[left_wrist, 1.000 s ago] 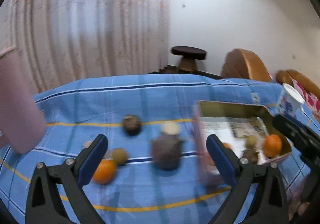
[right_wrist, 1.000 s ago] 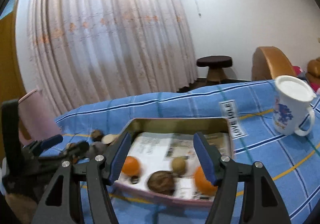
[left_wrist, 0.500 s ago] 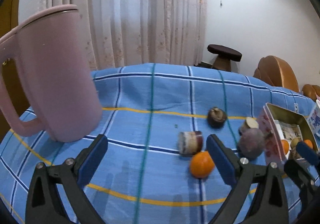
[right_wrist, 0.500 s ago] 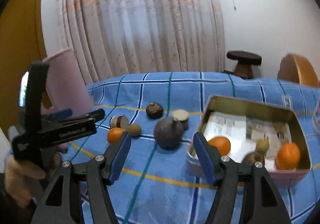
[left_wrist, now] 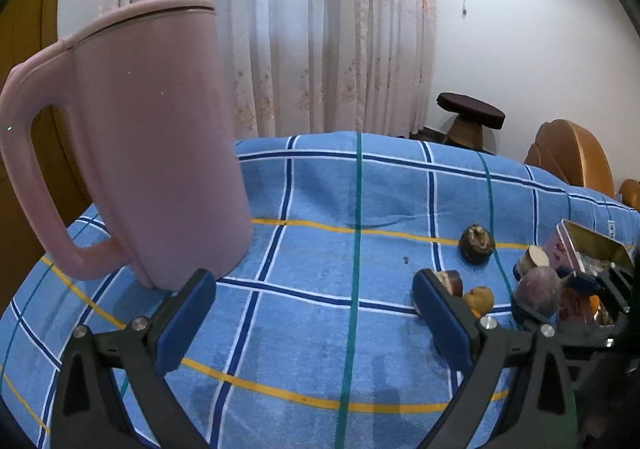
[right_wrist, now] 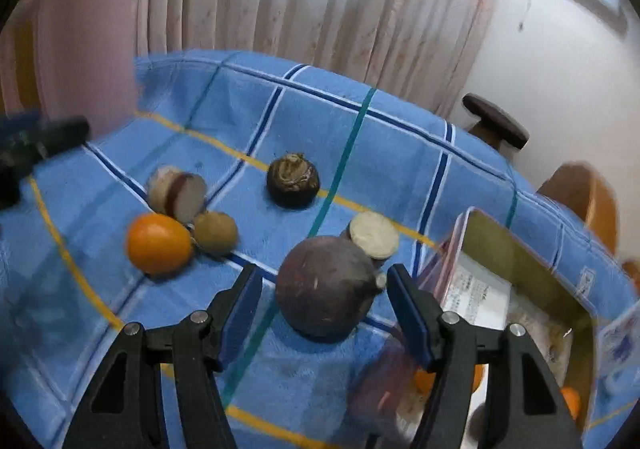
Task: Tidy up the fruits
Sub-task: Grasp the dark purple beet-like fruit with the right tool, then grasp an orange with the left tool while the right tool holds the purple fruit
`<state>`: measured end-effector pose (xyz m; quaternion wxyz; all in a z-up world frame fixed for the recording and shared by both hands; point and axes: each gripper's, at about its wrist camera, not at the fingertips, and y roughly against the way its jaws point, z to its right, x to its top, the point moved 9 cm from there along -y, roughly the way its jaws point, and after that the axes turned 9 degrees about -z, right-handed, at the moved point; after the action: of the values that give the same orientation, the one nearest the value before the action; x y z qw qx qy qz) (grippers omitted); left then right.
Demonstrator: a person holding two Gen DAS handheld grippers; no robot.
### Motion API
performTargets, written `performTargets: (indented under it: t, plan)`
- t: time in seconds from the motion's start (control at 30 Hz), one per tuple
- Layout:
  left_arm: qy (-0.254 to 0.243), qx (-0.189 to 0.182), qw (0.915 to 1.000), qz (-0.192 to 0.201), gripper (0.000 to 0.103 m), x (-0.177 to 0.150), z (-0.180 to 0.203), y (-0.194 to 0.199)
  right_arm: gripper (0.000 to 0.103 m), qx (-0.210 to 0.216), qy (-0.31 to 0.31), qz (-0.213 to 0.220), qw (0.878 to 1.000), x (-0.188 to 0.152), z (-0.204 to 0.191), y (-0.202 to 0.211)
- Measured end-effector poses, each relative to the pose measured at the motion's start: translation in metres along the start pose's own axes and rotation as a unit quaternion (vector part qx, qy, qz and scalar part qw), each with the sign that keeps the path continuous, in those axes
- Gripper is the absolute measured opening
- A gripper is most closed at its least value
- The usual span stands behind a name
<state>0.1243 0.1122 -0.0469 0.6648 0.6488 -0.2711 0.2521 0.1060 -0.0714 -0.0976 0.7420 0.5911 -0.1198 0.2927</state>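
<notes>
Loose fruit lies on the blue checked cloth. In the right wrist view a large purple fruit (right_wrist: 326, 285) sits between the open jaws of my right gripper (right_wrist: 324, 305), apart from both pads. An orange (right_wrist: 159, 243), a small brown fruit (right_wrist: 215, 231), a cut piece (right_wrist: 178, 193), a dark round fruit (right_wrist: 293, 179) and a pale cut slice (right_wrist: 374, 235) lie beyond. The tin tray (right_wrist: 520, 261) at the right holds oranges. My left gripper (left_wrist: 314, 313) is open and empty over bare cloth; the purple fruit (left_wrist: 538, 289) lies to its right.
A tall pink jug (left_wrist: 152, 141) stands on the table's left, close to my left gripper's left finger. A curtain, a dark stool (left_wrist: 470, 117) and an orange chair (left_wrist: 572, 157) lie behind the table. A white mug edge (right_wrist: 620, 341) shows beside the tray.
My right gripper has swung left from the tray and closed in on the purple fruit, which now lies between its jaws. My left gripper has turned left toward the pink jug.
</notes>
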Motion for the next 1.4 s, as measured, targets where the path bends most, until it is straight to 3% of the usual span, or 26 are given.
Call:
performTargets:
  t: [0.1,0.13,0.23,0.43,0.6,0.7,0.83,0.93,0.97,1.13,1.4]
  plan:
    - [-0.011,-0.002,0.9999,-0.001,0.101,-0.001,0.004,0.0,0.061,-0.032,0.029,-0.016,0.999,0.002,0.0,-0.008]
    - [-0.017,-0.004,0.9998,-0.002,0.101,-0.002,0.005,0.0,0.053,-0.032,0.035,-0.018,0.999,0.001,0.0,-0.009]
    - [-0.035,-0.012,0.9993,-0.011,0.101,-0.004,0.012,-0.003,0.053,-0.017,0.033,-0.018,0.999,-0.004,0.0,-0.004]
    - [-0.085,-0.075,0.9929,-0.037,0.099,-0.017,0.043,-0.004,0.053,0.044,-0.038,0.06,0.997,-0.019,0.001,0.039]
    - [-0.122,-0.12,0.9833,-0.061,0.083,-0.031,0.073,-0.006,0.053,0.084,-0.075,0.085,0.99,-0.038,0.007,0.069]
    - [-0.133,-0.129,0.9802,-0.071,0.073,-0.036,0.085,-0.011,0.053,0.097,-0.09,0.09,0.987,-0.053,0.012,0.078]
    - [-0.134,-0.145,0.9757,-0.095,0.064,-0.041,0.101,-0.021,0.053,0.119,-0.105,0.089,0.983,-0.05,0.009,0.078]
    - [-0.139,-0.131,0.9754,-0.11,0.061,-0.045,0.109,-0.034,0.053,0.121,-0.103,0.089,0.983,-0.051,0.008,0.078]
    - [-0.138,-0.128,0.9748,-0.12,0.052,-0.046,0.109,-0.038,0.053,0.125,-0.105,0.088,0.983,-0.052,0.007,0.077]
    - [-0.107,-0.144,0.9766,-0.118,0.037,-0.042,0.102,-0.041,0.053,0.134,-0.108,0.081,0.982,-0.054,0.006,0.074]
    - [-0.074,-0.144,0.9815,-0.101,0.037,-0.043,0.08,-0.029,0.053,0.147,-0.124,0.093,0.977,-0.053,0.013,0.078]
